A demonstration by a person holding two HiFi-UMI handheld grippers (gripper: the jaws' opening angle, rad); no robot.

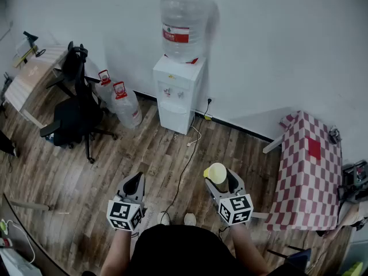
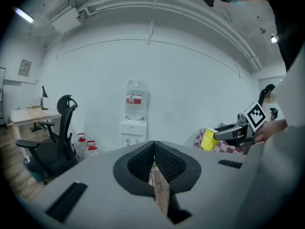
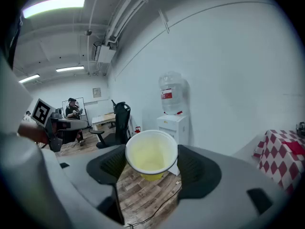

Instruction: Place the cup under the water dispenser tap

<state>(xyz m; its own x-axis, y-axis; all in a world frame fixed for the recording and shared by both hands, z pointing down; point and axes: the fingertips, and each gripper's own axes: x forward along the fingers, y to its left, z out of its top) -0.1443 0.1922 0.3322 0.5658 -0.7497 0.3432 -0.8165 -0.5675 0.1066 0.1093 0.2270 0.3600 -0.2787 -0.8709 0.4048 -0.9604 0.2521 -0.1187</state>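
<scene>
A: Tong status?
B: Right tongs (image 3: pixel 151 168) pinch the yellow cup (image 3: pixel 148 151) by its sides. Left tongs (image 2: pixel 153 162) pressed together, empty.
A: Cup location?
B: Above the floor (image 1: pixel 144 160), well apart from the water dispenser (image 1: pixel 177 94).

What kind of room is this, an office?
Most likely an office or workroom. A water dispenser stands against the wall with spare bottles beside it, and a swivel chair sits near a wooden desk.
</scene>
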